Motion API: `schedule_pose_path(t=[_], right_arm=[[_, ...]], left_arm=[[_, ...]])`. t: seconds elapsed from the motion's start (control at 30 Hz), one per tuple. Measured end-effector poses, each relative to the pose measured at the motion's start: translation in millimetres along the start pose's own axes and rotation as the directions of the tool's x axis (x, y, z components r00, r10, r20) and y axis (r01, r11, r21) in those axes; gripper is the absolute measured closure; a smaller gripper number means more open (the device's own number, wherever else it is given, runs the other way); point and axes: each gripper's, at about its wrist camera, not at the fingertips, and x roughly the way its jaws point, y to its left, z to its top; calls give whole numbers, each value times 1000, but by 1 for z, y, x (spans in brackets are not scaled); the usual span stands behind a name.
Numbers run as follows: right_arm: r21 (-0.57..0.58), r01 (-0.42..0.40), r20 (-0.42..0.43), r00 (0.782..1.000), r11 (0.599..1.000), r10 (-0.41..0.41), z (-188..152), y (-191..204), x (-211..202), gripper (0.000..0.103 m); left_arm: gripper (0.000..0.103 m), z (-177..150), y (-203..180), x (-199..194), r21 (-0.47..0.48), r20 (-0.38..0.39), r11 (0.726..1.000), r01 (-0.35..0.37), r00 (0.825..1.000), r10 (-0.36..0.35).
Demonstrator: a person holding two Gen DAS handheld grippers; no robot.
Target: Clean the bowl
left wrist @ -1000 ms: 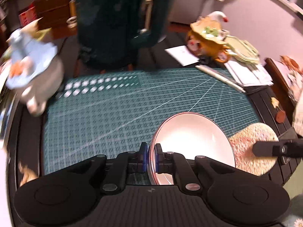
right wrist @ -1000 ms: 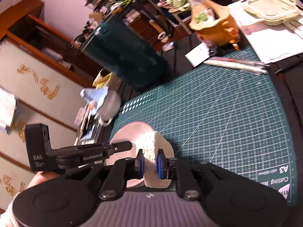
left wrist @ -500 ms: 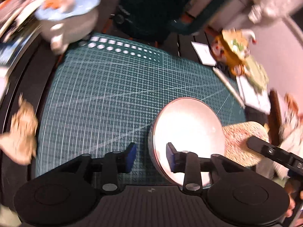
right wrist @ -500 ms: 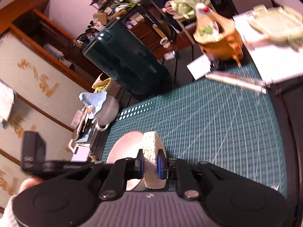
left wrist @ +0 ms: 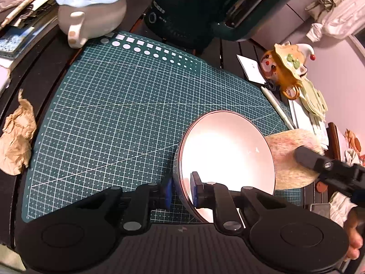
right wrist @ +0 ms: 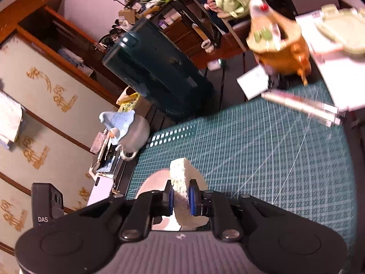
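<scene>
Bowl first: the white ceramic bowl with a thin dark red rim (left wrist: 228,153) sits tilted on the green gridded cutting mat (left wrist: 118,114), at the mat's near right part. Its near rim runs between the blue pads of the left gripper (left wrist: 181,190), whose jaws have just been closing; one pad lies outside the wall, one inside, and they appear to press on the rim. Just right of the bowl, touching its far side, is the round pale speckled sponge (right wrist: 184,196), clamped edge-on in the right gripper (right wrist: 181,197). Beyond the mat stand a dark green appliance (left wrist: 205,6) and a white teapot with a blue lid (left wrist: 91,11).
</scene>
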Motion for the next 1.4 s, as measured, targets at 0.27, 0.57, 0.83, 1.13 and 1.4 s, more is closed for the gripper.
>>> schedule_pose_path(t=[0.27, 0.57, 0.83, 1.13, 1.4], right_arm=[[28, 2, 28, 1000, 1000, -3, 5, -4, -10, 91], [78, -38, 42, 998, 996, 35, 2, -12, -14, 91], [96, -29, 17, 999, 995, 27, -1, -16, -6, 91], [85, -16, 6, 1000, 996, 15, -3, -13, -1, 91], [99, -8, -11, 1000, 995, 9, -6, -16, 6, 91]], left_arm=[[86, -1, -5, 16, 57, -37, 998, -15, 999, 17], [84, -2, -4, 18, 58, -34, 998, -10, 999, 12], [83, -2, -5, 17, 62, -32, 998, -10, 999, 12], [83, -1, -6, 17, 69, -30, 998, -12, 999, 14], [83, -1, -5, 18, 71, -29, 997, -10, 1000, 12]])
